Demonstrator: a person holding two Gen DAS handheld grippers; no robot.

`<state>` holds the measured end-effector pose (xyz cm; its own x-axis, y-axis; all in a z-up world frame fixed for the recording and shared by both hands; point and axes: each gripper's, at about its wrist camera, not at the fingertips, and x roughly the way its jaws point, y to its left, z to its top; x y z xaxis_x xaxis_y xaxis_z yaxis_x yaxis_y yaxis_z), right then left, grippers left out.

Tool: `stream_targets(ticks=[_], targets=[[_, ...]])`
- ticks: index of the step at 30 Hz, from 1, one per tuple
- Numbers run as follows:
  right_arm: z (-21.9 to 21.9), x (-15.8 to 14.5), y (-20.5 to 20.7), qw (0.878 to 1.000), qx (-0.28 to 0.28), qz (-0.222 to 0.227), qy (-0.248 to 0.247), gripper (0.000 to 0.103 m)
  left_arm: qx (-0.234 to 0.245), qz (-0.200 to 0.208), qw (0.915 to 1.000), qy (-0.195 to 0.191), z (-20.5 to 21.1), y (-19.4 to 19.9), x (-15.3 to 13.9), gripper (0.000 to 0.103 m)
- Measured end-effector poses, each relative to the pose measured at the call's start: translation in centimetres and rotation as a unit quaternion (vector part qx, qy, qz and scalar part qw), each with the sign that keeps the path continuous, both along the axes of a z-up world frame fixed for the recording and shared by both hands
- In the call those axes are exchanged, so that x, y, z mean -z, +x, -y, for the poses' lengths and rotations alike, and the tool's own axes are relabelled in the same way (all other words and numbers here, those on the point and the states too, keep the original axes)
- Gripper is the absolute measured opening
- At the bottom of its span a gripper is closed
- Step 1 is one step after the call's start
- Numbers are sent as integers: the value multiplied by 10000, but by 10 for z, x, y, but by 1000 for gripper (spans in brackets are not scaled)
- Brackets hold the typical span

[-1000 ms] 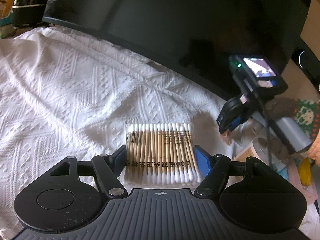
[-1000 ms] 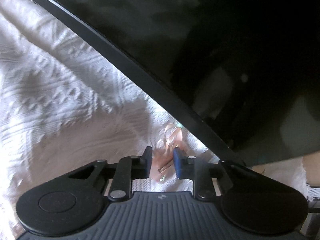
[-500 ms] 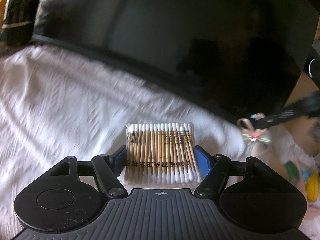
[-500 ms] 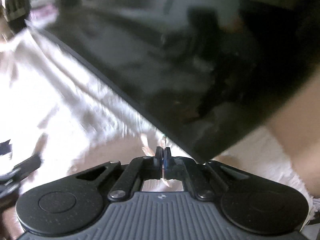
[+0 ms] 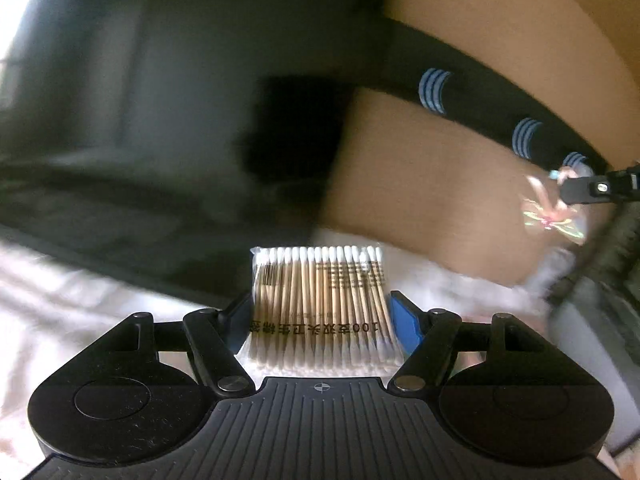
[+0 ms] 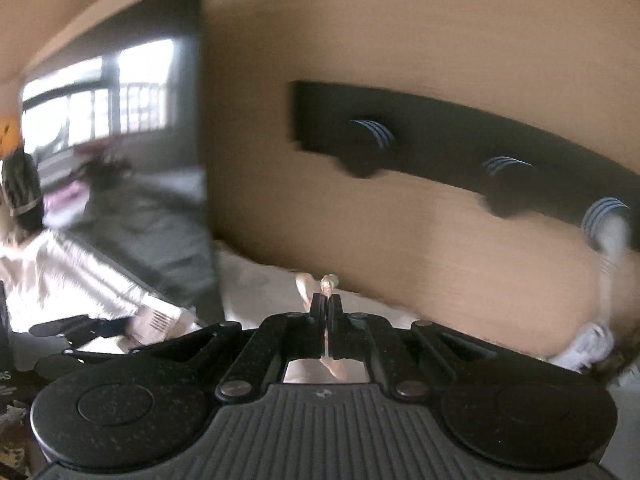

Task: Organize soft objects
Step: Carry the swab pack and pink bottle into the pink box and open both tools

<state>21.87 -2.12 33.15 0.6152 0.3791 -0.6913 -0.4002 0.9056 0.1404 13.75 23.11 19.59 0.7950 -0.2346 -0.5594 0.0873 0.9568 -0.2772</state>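
A clear pack of wooden cotton swabs (image 5: 320, 304) sits crosswise between the blue pads of my left gripper (image 5: 322, 312), which is shut on it and holds it above the white cloth (image 5: 60, 300). My right gripper (image 6: 327, 304) is shut on a small clear packet (image 6: 329, 282) with a pinkish, iridescent item inside. Only the packet's tip pokes out past the fingertips. In the left wrist view that same packet (image 5: 550, 216) hangs from the right gripper's fingers (image 5: 588, 190) at the far right edge. Both views are blurred by motion.
A large dark screen (image 5: 120, 120) stands behind the cloth. To its right is a tan wall (image 6: 400, 60) with a black hook rack (image 6: 440, 148) bearing blue-striped pegs. Something white hangs below the rightmost peg (image 6: 612, 240).
The right gripper closed on the small packet and lifted it off the cloth. Both grippers rose and swung right, from the dark screen toward the tan wall and hook rack. The swab pack stayed gripped.
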Motion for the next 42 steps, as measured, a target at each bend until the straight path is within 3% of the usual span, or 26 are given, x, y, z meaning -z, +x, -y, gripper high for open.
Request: stream_targets(ticks=[8, 12, 19, 24, 26, 28, 30, 34, 37, 40, 42], targets=[[124, 10, -17, 9961, 511, -216, 693, 1, 1198, -58, 9928, -25, 119, 15, -8, 76], [166, 48, -7, 9934, 735, -410, 784, 1, 1534, -360, 9875, -103, 165, 28, 16, 76], [191, 129, -5, 9865, 1281, -787, 648, 2, 1829, -701, 9786, -628, 219, 50, 59, 77], [184, 198, -14, 9802, 1339, -1333, 586, 2, 1688, -795, 9795, -765, 243, 74, 72, 76], [181, 219, -18, 9805, 1329, -1389, 413, 2, 1925, -829, 9764, -520, 256, 82, 71, 76], [178, 229, -21, 9811, 1303, -1399, 300, 2, 1977, -896, 9761, 99, 270, 87, 71, 75], [176, 237, -25, 9822, 1287, -1367, 59, 3, 1960, -827, 9771, 7, 272, 90, 69, 75], [184, 253, -30, 9787, 1317, -1576, 16, 19, 1658, -521, 9827, -645, 253, 87, 61, 75], [193, 248, -42, 9780, 1404, -1528, 197, 24, 1611, -363, 9847, -555, 244, 80, 49, 75], [196, 236, -56, 9797, 1491, -1299, 329, 45, 1546, -287, 9862, -517, 226, 65, 44, 75], [195, 228, -66, 9812, 1532, -1121, 350, 50, 1459, -308, 9874, -521, 212, 52, 46, 75]])
